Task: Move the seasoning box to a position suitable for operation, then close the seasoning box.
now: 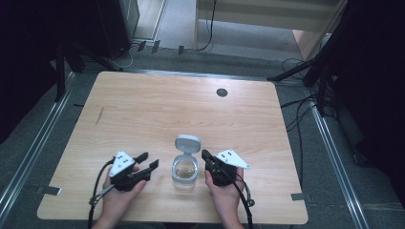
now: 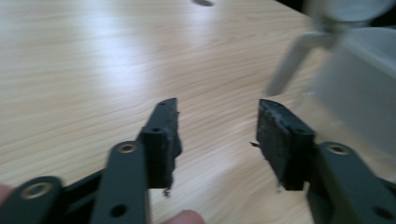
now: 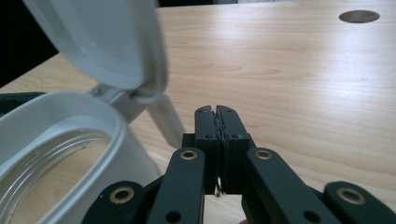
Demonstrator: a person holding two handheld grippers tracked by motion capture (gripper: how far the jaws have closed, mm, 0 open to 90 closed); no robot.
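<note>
On the light wooden table point(image 1: 157, 107), a clear round jar with a white hinged lid flipped open point(image 1: 185, 164) stands between the two hand-held tools, near the person's edge. The left gripper point(image 1: 147, 161) lies to the jar's left, its black jaws spread wide apart with nothing between them; in the left gripper view point(image 2: 217, 135) bare wood shows through the gap, and the jar's white wall point(image 2: 359, 88) sits just beyond and to the side of the right-hand jaw tip, blurred, with its raised lid arm slanting above. A fingertip of the person's left hand point(image 1: 119, 195) shows at the bottom edge of that view. The right gripper point(image 1: 206, 155) rests just beside the jar's other flank, its jaws pressed together with the pads meeting face to face and nothing caught between them; in the right gripper view point(image 3: 216, 112) the jar's white rim and glassy interior point(image 3: 60, 158) lie to the left of the closed jaws, close but apart from them, with the open lid tilted above. The person's right hand point(image 1: 224, 191) wraps this tool from below. Ahead of the closed jaws, far across the wood, is a small dark round grommet hole point(image 3: 358, 16). Each tool carries a grey three-cornered plate with small black dots; no brand, label or readable writing is visible on the jar, the lid or the tools.
</note>
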